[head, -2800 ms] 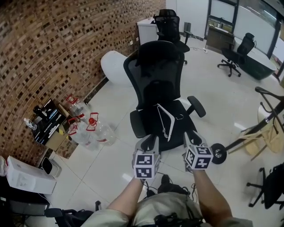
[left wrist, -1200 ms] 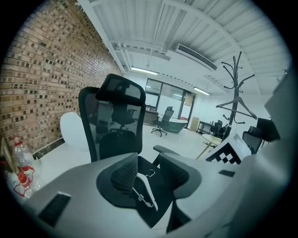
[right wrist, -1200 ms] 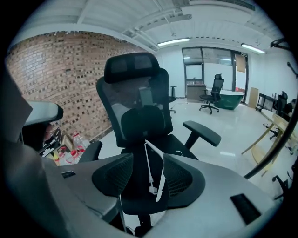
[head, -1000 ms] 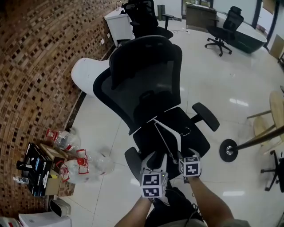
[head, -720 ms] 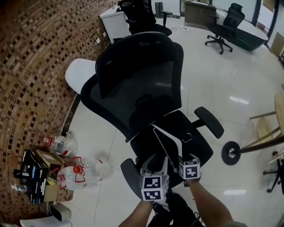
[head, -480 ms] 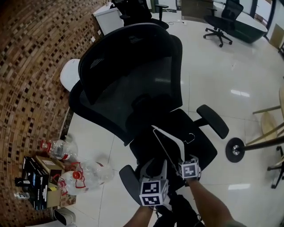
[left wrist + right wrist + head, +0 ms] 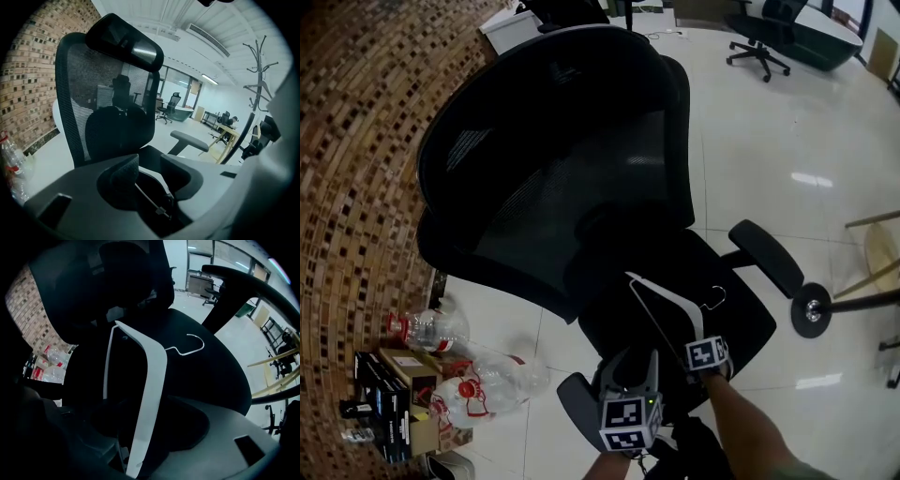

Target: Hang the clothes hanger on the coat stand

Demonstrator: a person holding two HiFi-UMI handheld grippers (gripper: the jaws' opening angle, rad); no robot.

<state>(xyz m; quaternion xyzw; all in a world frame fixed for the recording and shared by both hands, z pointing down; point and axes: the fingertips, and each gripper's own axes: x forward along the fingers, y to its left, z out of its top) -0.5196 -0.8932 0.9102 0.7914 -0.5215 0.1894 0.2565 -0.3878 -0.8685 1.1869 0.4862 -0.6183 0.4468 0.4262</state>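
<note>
A white clothes hanger (image 7: 661, 302) with a thin wire hook lies flat on the seat of a black mesh office chair (image 7: 562, 159). My right gripper (image 7: 694, 339) is at the hanger's near end. In the right gripper view one white hanger arm (image 7: 154, 376) runs between the jaws of that gripper (image 7: 140, 427); they are opening, with gaps on both sides of the arm. My left gripper (image 7: 631, 367) hovers open at the seat's front edge and nothing is between its jaws (image 7: 150, 171). The black coat stand (image 7: 257, 89) rises to the right; its round base (image 7: 811, 309) shows on the floor.
Water bottles (image 7: 422, 328) and boxes (image 7: 384, 384) sit by the brick wall at left. The chair's armrest (image 7: 773, 258) juts out to the right of the hanger. A wooden chair (image 7: 883, 251) stands at the right edge, and more office chairs (image 7: 759, 37) stand far off.
The view has closed in on the chair. Both grippers moved forward over the seat, and the right one now straddles the hanger's near arm.
</note>
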